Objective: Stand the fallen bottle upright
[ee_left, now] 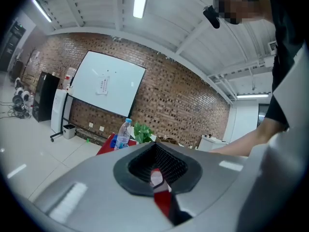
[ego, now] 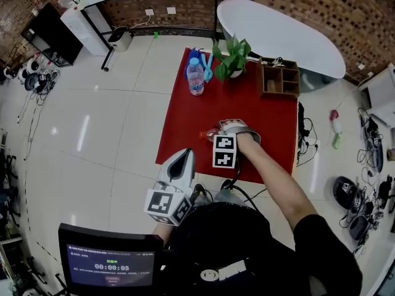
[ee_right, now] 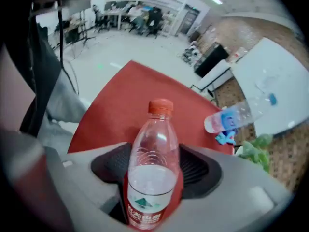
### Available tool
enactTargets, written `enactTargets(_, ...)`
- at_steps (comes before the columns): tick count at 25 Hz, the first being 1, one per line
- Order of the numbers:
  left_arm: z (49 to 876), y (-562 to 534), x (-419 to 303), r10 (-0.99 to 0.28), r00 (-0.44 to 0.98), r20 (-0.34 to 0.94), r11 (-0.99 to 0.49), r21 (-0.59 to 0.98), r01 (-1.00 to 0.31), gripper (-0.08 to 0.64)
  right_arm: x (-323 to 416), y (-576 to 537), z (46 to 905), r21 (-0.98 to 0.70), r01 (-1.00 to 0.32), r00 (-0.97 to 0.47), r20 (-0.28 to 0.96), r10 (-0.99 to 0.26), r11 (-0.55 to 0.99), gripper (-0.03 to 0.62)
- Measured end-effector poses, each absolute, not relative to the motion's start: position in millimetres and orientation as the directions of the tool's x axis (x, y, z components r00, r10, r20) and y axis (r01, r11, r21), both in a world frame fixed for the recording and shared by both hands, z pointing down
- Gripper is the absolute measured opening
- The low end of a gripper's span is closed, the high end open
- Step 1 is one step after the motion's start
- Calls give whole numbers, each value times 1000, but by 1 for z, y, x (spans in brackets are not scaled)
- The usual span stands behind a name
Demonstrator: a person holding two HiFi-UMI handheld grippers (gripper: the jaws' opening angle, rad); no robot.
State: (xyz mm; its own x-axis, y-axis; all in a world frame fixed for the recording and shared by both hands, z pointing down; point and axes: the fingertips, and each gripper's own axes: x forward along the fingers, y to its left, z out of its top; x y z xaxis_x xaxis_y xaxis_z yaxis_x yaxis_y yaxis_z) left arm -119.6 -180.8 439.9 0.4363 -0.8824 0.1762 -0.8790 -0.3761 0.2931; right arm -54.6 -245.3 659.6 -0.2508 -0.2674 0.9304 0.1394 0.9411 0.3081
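The fallen bottle (ego: pixel 208 134) is clear with a red cap and a red label, and it lies on the red table (ego: pixel 262 125). My right gripper (ego: pixel 226 129) points down over it. In the right gripper view the bottle (ee_right: pixel 155 141) lies between the wide-spread black pads (ee_right: pixel 108 165), cap pointing away; the pads stand close beside it without squeezing it. My left gripper (ego: pixel 184 157) hangs off the table's near-left edge, over the floor. In the left gripper view the left gripper (ee_left: pixel 157 167) has its jaws together with nothing in them.
An upright blue-labelled bottle (ego: pixel 195 76) stands at the far left of the table beside a blue object (ego: pixel 207 65). A potted plant (ego: pixel 232 57) and a wooden organiser (ego: pixel 279 79) stand along the far edge. A white oval table (ego: pixel 281 32) lies beyond. A monitor (ego: pixel 111 265) sits near me.
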Motion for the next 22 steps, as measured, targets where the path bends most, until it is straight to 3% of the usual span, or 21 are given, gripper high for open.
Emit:
enactTargets(5,435,-187,-102,-859,484,167,-426,290,-857,8,-21,-278,557,268,-386,-546,705,-453,883,310)
enactTargets(9,433,-188,-78,-826,537,170,-484,275,-831,8,22,-282,545,151,-603,-582,588,-562,783,310)
enactTargets(13,434,-188,-63,-801,572,176,-521,267,-811,8,33,-281,549,103,-667,-581,548,-602,738,310)
enactTargets(22,429,-189,-58,-792,587,168,-539,262,-801,8,30,-277,545,97,-663,-586,549,-595,742,311)
